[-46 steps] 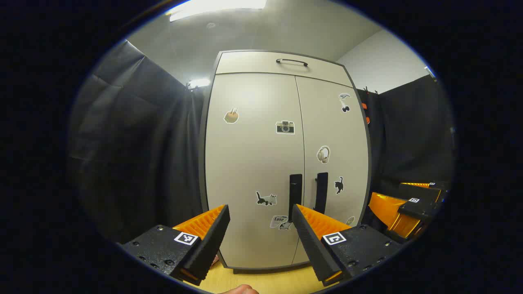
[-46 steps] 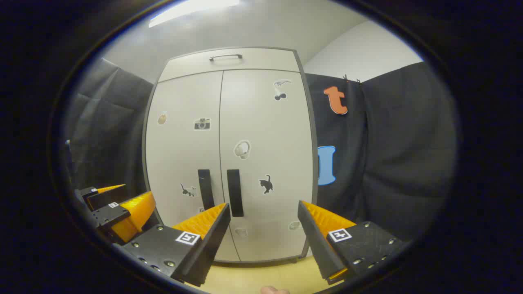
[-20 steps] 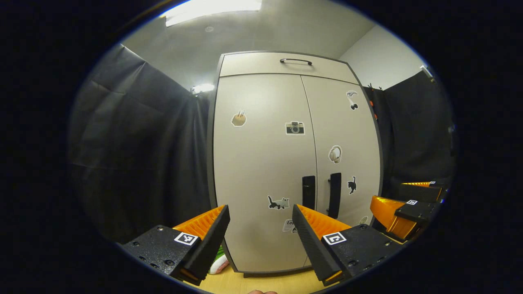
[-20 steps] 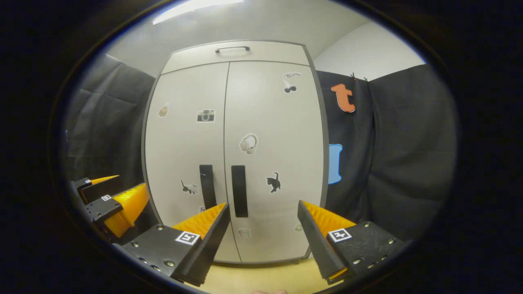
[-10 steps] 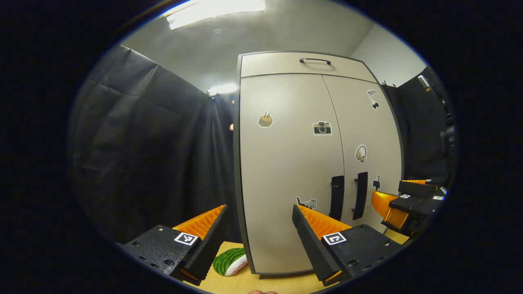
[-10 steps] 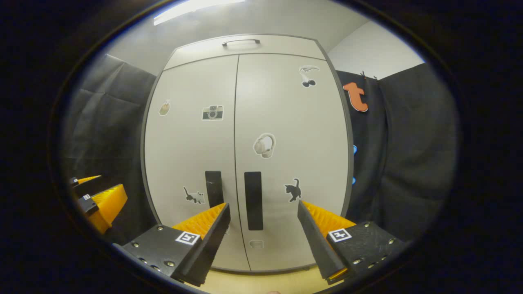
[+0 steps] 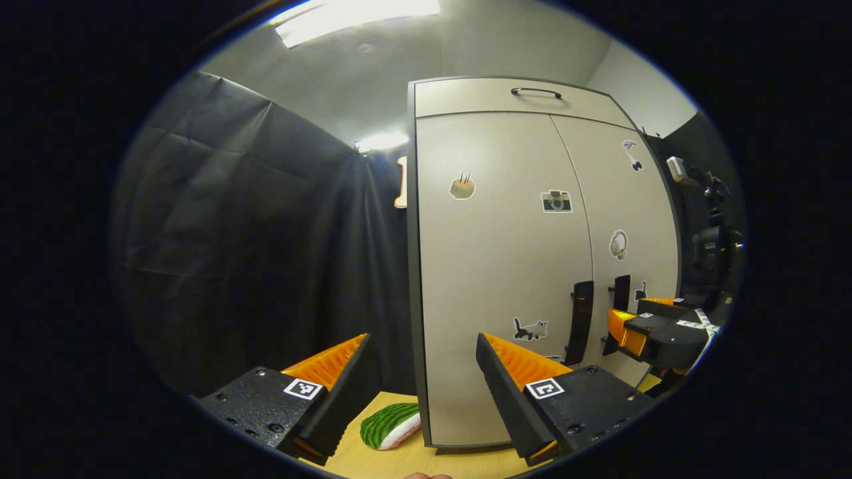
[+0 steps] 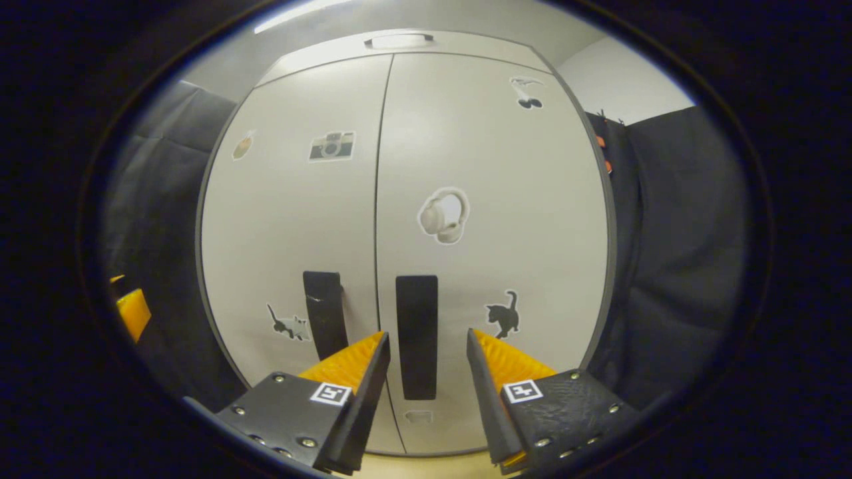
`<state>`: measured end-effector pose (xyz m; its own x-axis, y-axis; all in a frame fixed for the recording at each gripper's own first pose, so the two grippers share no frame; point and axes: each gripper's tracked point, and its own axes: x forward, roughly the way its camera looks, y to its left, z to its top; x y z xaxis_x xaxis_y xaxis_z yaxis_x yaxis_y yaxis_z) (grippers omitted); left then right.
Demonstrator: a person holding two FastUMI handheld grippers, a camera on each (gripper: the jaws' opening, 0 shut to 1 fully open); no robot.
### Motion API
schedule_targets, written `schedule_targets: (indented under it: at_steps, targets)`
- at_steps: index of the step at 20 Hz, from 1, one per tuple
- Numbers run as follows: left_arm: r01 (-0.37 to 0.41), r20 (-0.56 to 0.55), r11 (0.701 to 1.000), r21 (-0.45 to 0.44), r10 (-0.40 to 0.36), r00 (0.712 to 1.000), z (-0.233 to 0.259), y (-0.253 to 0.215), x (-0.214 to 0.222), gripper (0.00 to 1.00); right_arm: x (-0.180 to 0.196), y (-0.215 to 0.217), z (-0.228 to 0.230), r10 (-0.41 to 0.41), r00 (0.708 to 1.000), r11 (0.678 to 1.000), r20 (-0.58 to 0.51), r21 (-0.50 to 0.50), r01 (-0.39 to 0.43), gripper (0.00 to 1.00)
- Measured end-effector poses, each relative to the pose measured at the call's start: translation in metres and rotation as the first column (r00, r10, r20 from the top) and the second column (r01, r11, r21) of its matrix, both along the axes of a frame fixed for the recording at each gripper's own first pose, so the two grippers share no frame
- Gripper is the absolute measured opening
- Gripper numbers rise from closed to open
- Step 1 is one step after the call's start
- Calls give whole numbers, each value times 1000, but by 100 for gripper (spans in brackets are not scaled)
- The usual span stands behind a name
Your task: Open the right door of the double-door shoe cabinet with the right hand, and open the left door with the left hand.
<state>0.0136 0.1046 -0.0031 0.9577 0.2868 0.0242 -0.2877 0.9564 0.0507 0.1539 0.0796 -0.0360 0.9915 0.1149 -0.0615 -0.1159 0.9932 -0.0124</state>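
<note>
With both cabinet [image 8: 466, 133] doors shut, my right gripper [image 8: 421, 352] stands open astride the right handle [image 8: 417, 336] without touching it, my left gripper [image 7: 423, 356] open and off to the side; closing askew could let my fingers slip off.
</note>
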Motion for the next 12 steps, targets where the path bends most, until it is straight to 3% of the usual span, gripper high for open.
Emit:
schedule_targets:
  at_steps: [4, 5, 8, 9, 10, 12]
  targets:
    - [-23, -7, 1000, -17, 23, 1000, -6, 7, -1, 95, 12, 2, -8, -3, 1000, 1000, -12, -13, 3, 69]
    - [-29, -10, 999, -21, 29, 1000, -7, 9, -2, 95, 17, 3, -8, -6, 1000, 1000, -5, -13, 6, 46]
    - [-46, -22, 998, -37, 45, 999, -12, 14, -4, 95, 16, 9, -9, 9, 1000, 999, 0, -49, -9, 46]
    - [-51, -26, 998, -41, 50, 998, -14, 16, -5, 95, 1, 7, -6, -13, 1000, 999, 5, -34, 13, 38]
    - [-57, -28, 997, -43, 56, 998, -14, 18, -7, 95, 15, 7, -8, -23, 1000, 999, -6, -34, 23, 31]
    - [-69, -34, 997, -42, 67, 997, -15, 22, -11, 95, 17, 8, -9, -33, 999, 999, -9, -39, 33, 31]
